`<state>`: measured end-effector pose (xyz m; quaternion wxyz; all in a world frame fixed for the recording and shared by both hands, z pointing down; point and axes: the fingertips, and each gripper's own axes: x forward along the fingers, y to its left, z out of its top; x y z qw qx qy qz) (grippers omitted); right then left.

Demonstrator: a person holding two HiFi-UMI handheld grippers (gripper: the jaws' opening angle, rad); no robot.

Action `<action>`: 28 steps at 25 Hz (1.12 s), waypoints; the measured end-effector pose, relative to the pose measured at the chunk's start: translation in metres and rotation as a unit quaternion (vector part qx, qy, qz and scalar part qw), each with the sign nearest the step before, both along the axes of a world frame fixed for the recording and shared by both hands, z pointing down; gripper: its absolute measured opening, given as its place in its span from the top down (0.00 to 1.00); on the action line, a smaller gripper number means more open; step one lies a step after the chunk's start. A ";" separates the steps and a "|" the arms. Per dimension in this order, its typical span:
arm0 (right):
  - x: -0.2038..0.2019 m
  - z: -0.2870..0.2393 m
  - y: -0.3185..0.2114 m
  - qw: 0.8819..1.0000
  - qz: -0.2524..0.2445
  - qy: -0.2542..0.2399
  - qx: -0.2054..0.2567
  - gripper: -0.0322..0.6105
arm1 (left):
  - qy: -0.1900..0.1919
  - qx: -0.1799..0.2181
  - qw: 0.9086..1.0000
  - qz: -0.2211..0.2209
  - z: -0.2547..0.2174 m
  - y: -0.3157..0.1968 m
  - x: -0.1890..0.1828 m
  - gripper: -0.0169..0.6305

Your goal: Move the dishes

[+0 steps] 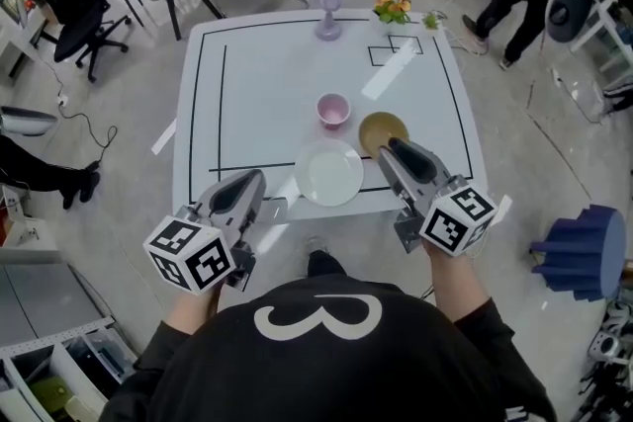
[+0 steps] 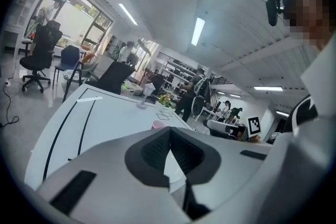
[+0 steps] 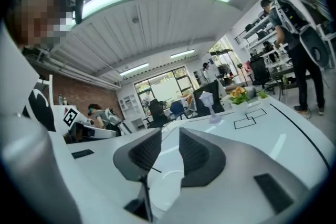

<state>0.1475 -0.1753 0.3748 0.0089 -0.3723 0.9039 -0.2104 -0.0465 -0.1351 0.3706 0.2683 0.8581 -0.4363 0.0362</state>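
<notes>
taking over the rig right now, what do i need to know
Left claw: shut, empty, over the table's near edge, left of the white plate.
Right claw: open, empty, at the tan bowl's near side.
Dishes: plate front centre, pink cup behind it, bowl right of the cup.
Done: nothing gripped.
Left to do: apparently all three dishes, probably the bowl first.

- The plate [image 1: 329, 172] lies on the bench [image 1: 247, 114], near the middle of its front edge.
- The cup [image 1: 333, 110] stands behind it, and the bowl [image 1: 382, 131] is right of the cup, just beside the plate.
- The goblet [image 1: 329, 9] and, to its right, the flowers [image 1: 393, 8] stand at the far edge.
</notes>
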 end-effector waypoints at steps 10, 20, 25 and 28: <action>-0.059 -0.040 0.055 0.993 -0.102 -0.027 0.046 0.94 | 0.025 0.039 0.998 0.030 -0.034 0.015 0.010 0.97; -0.069 -0.064 0.070 0.992 -0.106 -0.029 0.060 0.94 | 0.023 0.073 0.996 0.051 -0.065 0.030 0.011 0.97; -0.069 -0.066 0.071 0.993 -0.102 -0.024 0.062 0.94 | 0.026 0.078 0.995 0.050 -0.064 0.029 0.008 0.97; -0.068 -0.066 0.069 0.993 -0.098 -0.023 0.059 0.94 | 0.026 0.075 0.996 0.050 -0.062 0.028 0.006 0.97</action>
